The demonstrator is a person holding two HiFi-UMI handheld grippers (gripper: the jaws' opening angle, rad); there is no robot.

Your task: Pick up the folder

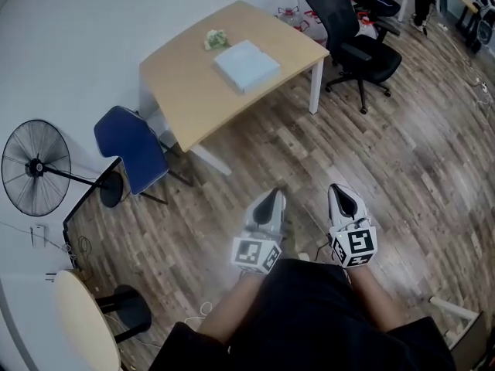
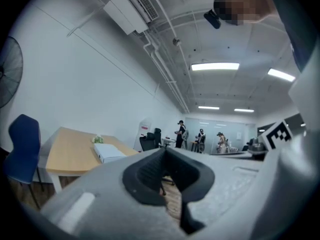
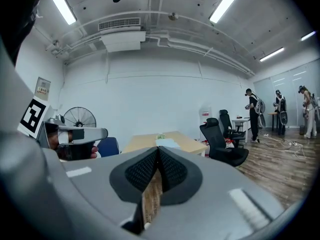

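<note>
The folder (image 1: 246, 64) is a pale blue-white flat block lying on the light wooden table (image 1: 186, 91), far ahead of me. It also shows small in the left gripper view, as the folder (image 2: 111, 152), and in the right gripper view, as the folder (image 3: 167, 144). My left gripper (image 1: 272, 199) and right gripper (image 1: 341, 194) are held side by side over the wood floor, well short of the table. Both point roughly level toward it. The left gripper (image 2: 165, 153) is shut with nothing in it. The right gripper (image 3: 158, 151) is likewise shut and bare.
A small green object (image 1: 216, 39) lies on the table beside the folder. A blue chair (image 1: 133, 147) stands at the table's near left and a standing fan (image 1: 36, 168) further left. A black office chair (image 1: 352, 41) is right of the table. Several people (image 3: 255, 115) stand far off.
</note>
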